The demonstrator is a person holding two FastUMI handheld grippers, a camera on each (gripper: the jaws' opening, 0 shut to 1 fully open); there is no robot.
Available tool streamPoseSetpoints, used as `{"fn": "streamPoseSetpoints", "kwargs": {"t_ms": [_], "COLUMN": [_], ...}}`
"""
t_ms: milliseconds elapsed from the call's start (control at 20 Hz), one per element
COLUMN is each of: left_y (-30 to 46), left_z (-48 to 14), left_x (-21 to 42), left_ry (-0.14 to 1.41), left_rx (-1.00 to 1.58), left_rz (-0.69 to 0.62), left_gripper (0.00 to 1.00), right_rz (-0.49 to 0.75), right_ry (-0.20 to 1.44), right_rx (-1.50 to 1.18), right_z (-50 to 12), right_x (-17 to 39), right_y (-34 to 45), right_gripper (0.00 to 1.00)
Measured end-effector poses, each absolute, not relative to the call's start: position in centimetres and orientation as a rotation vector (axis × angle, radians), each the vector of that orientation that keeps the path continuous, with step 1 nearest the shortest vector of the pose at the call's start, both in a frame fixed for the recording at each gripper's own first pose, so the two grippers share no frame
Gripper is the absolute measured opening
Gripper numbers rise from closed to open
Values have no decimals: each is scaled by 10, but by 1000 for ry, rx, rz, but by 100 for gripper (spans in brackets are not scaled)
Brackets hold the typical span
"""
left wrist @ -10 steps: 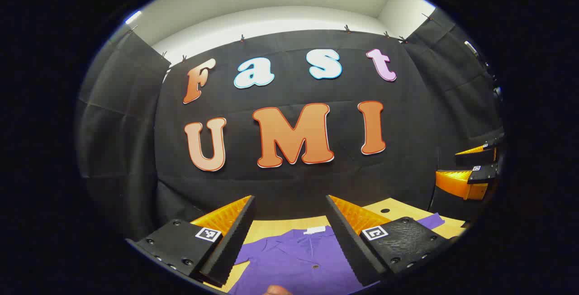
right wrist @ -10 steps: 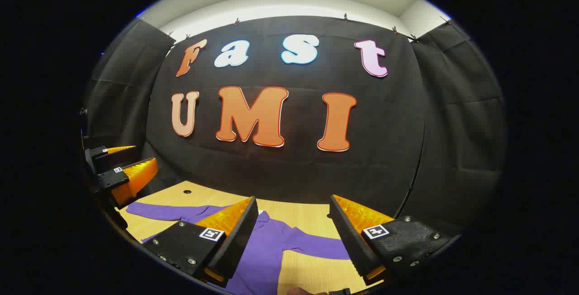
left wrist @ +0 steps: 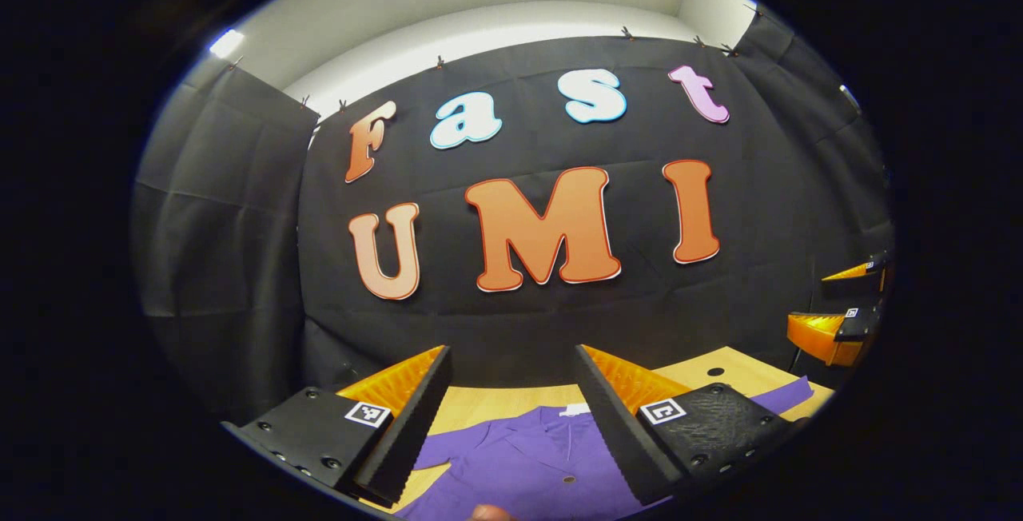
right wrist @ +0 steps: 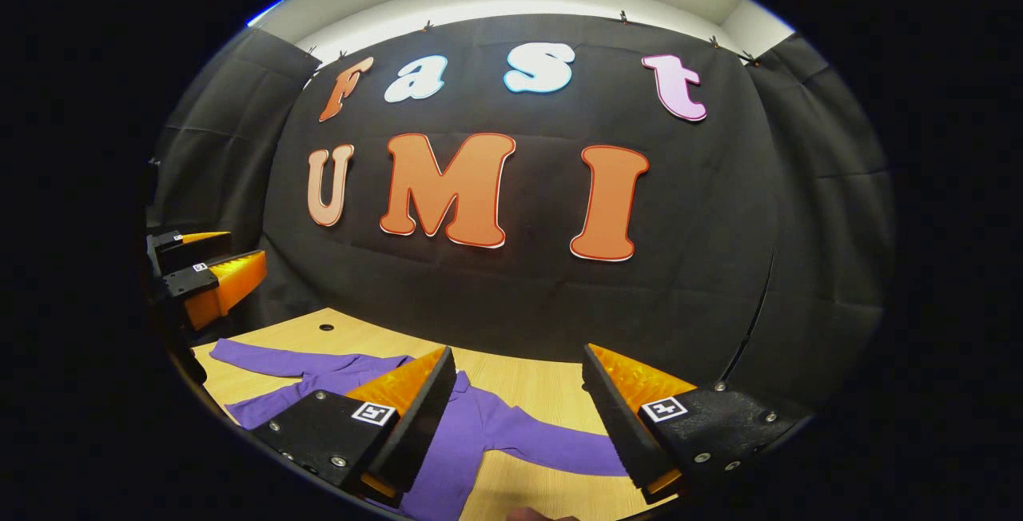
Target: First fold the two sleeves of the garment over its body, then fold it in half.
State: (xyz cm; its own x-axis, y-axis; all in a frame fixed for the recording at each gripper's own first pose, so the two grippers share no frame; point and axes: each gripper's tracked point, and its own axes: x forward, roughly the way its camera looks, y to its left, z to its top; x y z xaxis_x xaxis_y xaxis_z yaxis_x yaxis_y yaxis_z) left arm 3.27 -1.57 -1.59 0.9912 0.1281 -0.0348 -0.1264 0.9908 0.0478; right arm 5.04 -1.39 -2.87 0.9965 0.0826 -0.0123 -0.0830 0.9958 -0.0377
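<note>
Purple garment [right wrist: 479, 433] flat on wooden table [right wrist: 543, 385], sleeves outstretched; left gripper [left wrist: 511, 417], right gripper [right wrist: 515, 425] both spread, empty, hovering above; risk: shallow pinch drops sleeve [right wrist: 559, 445], or bunches body.

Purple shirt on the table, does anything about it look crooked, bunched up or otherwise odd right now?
Nothing stands out. The purple shirt lies flat on the wooden table, with both sleeves spread out to the sides and not yet folded. The right tongs and the left tongs are open above it, holding nothing.
</note>
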Motion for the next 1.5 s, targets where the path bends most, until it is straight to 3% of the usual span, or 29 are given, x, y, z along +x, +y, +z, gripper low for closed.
{"fn": "streamPoseSetpoints", "kwargs": {"t_ms": [250,300,350,650,1150,1500], "left_y": [-25,-25,-26,-25,-24,-2], "left_z": [-18,-18,-16,-22,-23,-22], "left_x": [45,44,42,35,33,27], "left_ry": [37,32,24,28,27,35], "left_rx": [44,49,55,55,63,93], "left_rz": [132,129,125,123,84,115], "left_gripper": [100,100,100,98,97,98], "right_rz": [94,93,86,16,-287,-377], "right_ry": [37,44,57,171,411,604], "right_rx": [-37,-32,-32,19,69,137], "right_z": [-38,-39,-45,-84,-178,-240], "right_x": [54,55,56,60,77,94], "right_y": [-14,-14,-17,-45,-170,-221], "right_gripper": [96,100,96,96,96,96]}}
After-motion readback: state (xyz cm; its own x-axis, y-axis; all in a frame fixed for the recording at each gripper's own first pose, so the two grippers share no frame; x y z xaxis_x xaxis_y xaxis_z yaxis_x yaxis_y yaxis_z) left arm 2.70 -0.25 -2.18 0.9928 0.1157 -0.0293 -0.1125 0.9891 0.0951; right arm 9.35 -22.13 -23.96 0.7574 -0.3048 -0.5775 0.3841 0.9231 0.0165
